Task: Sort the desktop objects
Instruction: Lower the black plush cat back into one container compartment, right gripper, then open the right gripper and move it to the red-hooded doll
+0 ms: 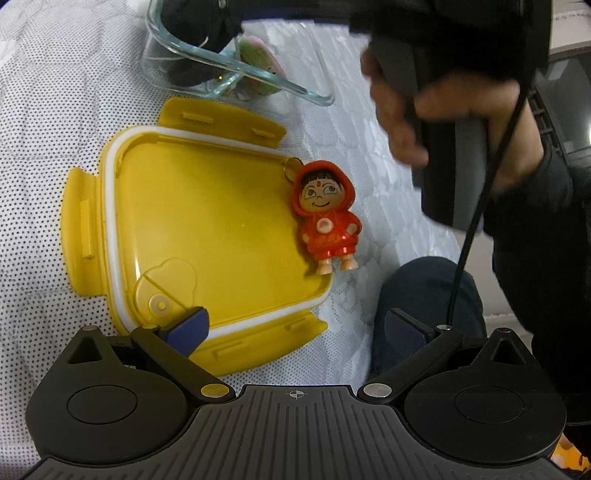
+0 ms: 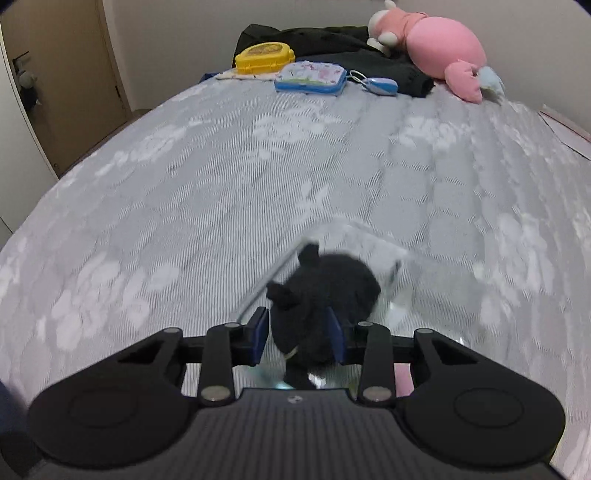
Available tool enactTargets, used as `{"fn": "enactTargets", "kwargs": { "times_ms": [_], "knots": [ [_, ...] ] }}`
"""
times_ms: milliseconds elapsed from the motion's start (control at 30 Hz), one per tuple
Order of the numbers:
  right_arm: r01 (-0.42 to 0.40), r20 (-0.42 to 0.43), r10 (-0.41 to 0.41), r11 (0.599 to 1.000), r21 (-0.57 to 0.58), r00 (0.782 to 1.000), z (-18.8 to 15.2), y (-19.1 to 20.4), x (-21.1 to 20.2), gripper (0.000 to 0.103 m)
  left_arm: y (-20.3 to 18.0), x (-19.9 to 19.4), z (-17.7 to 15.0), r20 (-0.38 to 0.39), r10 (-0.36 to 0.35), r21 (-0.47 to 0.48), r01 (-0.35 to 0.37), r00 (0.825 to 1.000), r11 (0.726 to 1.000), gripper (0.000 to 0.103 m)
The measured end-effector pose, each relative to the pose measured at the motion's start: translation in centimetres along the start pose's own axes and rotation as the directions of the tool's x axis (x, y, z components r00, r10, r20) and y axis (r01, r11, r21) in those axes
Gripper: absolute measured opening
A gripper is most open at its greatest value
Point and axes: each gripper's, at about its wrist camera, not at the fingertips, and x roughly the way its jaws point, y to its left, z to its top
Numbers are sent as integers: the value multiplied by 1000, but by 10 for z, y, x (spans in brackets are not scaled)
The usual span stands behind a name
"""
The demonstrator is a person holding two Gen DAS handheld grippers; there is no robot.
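In the left wrist view a yellow lid (image 1: 207, 225) lies upside down on the grey patterned cloth. A red hooded figurine (image 1: 327, 214) lies on the lid's right edge. My left gripper (image 1: 295, 325) is open and empty, just in front of the lid. Behind the lid stands a clear glass container (image 1: 236, 62) holding a green and pink item. My right gripper (image 2: 299, 338) is shut on a black plush toy (image 2: 325, 291) and holds it over the glass container (image 2: 376, 251). The toy (image 1: 199, 18) also shows over the container in the left wrist view.
At the far edge of the bed lie a yellow box (image 2: 265, 57), a blue-rimmed pouch (image 2: 312, 77), a small blue item (image 2: 380, 85), dark clothing (image 2: 332, 44) and a pink plush (image 2: 436, 48). A door (image 2: 62, 81) is at left. The person's knee (image 1: 424, 295) is close right.
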Motion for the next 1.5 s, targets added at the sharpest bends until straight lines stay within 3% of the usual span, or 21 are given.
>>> {"fn": "enactTargets", "kwargs": {
  "times_ms": [233,300,400,500,567,633,700,800,933,1067,1167,1267,1367,1400,1500],
  "knots": [
    [16,-9,-15,995,101,1000,-3,-17,14,40,1,-1,0,2,-3,-8,3,1000,1000,103],
    [5,-19,-3,995,95,1000,1,-17,9,46,1,-1,0,3,-4,-11,4,1000,1000,103],
    [-42,5,42,993,110,999,7,-22,-14,45,0,-1,0,2,0,-6,0,1000,1000,103],
    [5,95,-18,991,137,995,16,-27,-34,45,0,0,0,-1,4,-2,-4,1000,1000,103],
    [60,117,-72,993,98,991,23,-23,-26,44,0,0,0,0,4,-2,-4,1000,1000,103],
    [95,100,-100,994,46,990,27,-16,-4,38,1,-1,0,3,0,-9,1,1000,1000,103],
    [77,42,-79,996,54,996,25,-12,17,36,2,-1,0,5,-5,-16,5,1000,1000,103],
    [118,72,-120,992,34,990,15,-2,22,39,2,0,0,2,-2,-10,2,1000,1000,103],
    [76,63,-82,992,97,995,14,-13,7,39,-1,0,0,4,3,8,-3,1000,1000,103],
    [49,104,-65,987,151,993,5,-27,-41,40,-4,0,-1,4,11,26,-11,1000,1000,103],
    [72,78,-86,984,165,993,-10,-35,-79,55,-10,-3,-3,13,1,65,-2,1000,998,103],
    [102,-4,-104,973,206,995,-33,-40,-106,69,-25,-4,-11,2,-15,125,15,1000,992,103],
    [95,-77,-79,965,246,994,-62,-39,-117,77,-56,-5,-25,28,149,207,-152,988,967,103],
    [102,-97,-80,966,239,992,-71,-37,-118,78,-66,-5,-30,28,176,218,-178,984,959,103],
    [147,-142,-121,972,185,982,-94,-24,-114,80,-92,-8,-46,-16,126,258,-117,992,959,103]
  ]
}}
